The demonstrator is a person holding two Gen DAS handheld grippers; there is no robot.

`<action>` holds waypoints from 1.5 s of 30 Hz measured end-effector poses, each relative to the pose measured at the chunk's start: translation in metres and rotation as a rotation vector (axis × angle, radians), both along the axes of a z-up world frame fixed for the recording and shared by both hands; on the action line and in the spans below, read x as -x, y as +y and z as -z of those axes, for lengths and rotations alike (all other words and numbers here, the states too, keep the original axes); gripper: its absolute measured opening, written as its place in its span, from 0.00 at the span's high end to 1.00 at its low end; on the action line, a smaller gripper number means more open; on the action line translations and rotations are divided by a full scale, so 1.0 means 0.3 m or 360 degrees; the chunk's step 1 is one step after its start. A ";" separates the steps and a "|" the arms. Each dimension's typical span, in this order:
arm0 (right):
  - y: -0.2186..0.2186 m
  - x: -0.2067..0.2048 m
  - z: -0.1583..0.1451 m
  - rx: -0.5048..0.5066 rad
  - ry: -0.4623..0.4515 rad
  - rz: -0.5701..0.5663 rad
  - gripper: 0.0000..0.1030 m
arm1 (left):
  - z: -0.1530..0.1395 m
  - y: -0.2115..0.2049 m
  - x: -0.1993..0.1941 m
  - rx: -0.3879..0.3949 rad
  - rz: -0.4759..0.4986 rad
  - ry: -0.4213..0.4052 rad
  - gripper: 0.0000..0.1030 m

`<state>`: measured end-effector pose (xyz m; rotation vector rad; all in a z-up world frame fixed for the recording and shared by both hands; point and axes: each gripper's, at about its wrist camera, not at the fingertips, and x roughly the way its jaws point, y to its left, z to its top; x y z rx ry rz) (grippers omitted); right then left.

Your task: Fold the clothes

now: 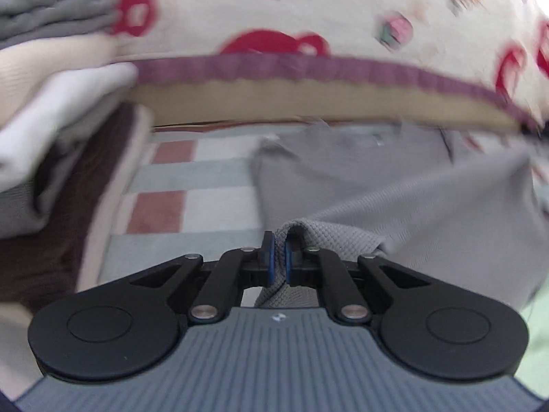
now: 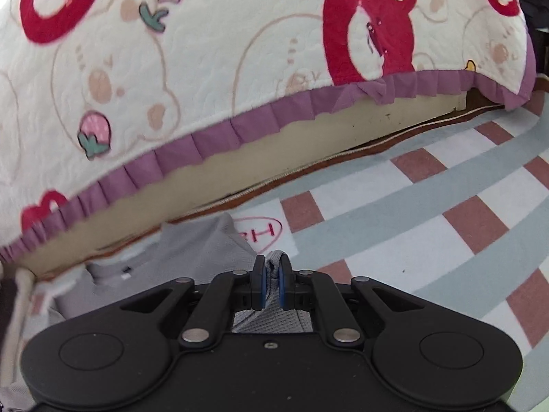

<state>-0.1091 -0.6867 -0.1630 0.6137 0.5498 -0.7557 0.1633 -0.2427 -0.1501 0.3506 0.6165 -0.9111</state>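
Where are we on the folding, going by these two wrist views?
Done, by the look of it: a stack of folded clothes sits at the left. In hand: the left gripper and right gripper are each shut on an edge of the grey shirt, which lies on the checked mat. Left: its folds; none is visible yet.

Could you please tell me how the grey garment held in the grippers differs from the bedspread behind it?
The grey garment is plain, while the bedspread is cream with red bears and strawberries. The garment has a waffle-like texture; the bedspread looks quilted, with a purple ruffled hem. The garment lies over the checked rug, pinched by the left gripper and right gripper; the bedspread hangs untouched. Both are fabric.
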 end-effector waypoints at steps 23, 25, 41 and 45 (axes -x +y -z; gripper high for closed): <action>-0.302 -0.328 -0.017 -0.0034 0.0018 -0.0013 0.92 | 0.020 -0.214 -0.440 0.0254 -0.0194 0.0278 0.94; -0.351 -0.346 0.032 -0.0143 0.0011 0.0158 0.85 | 0.051 -0.241 -0.487 0.0251 -0.0171 0.0325 0.85; -0.188 -0.372 0.130 0.0093 0.0407 -0.0663 0.78 | 0.100 -0.400 -0.280 -0.0143 0.0291 -0.0058 0.51; -0.141 -0.410 0.163 0.0100 0.0424 -0.0783 0.68 | 0.109 -0.470 -0.367 -0.0109 0.0183 0.0282 0.53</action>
